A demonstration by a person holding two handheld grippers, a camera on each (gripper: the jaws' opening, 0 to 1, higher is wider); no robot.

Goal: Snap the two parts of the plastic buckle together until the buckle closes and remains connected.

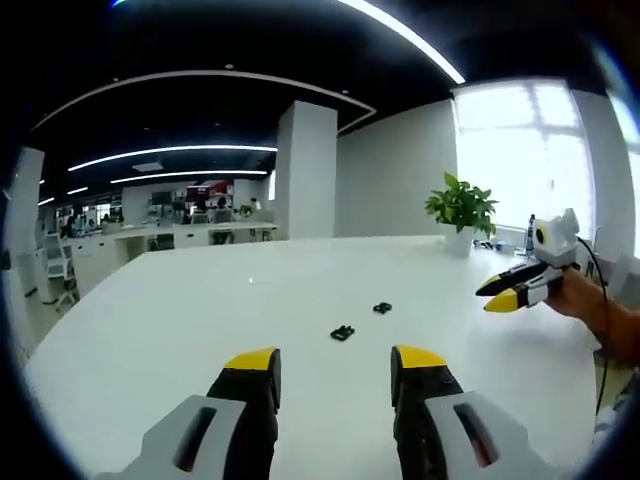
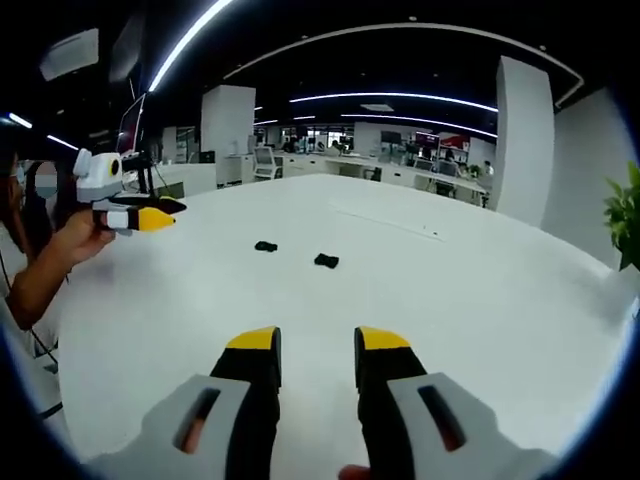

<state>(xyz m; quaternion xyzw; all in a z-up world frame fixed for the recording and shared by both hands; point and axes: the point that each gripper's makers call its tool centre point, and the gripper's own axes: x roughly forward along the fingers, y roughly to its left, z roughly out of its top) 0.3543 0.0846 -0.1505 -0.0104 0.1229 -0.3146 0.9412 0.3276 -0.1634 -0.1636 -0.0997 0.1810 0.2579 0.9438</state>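
Two small black buckle parts lie apart on the white table (image 1: 200, 300). One buckle part (image 1: 342, 332) (image 2: 265, 246) is closer to my left gripper; the other buckle part (image 1: 381, 308) (image 2: 326, 261) lies a short way beyond it. My left gripper (image 1: 335, 360) hovers over the table short of both parts, open and holding nothing. It also appears as the left gripper (image 2: 150, 213) at the far left, held by a hand. My right gripper (image 2: 317, 340) is open and empty, well back from the parts. The right gripper (image 1: 510, 292) shows at the table's right side.
A potted plant (image 1: 462, 205) stands near the table's far edge by the window. A person's arm (image 2: 40, 265) reaches in from the left. The table's rim (image 2: 60, 420) curves close by. Office desks and chairs (image 2: 400, 170) stand beyond the table.
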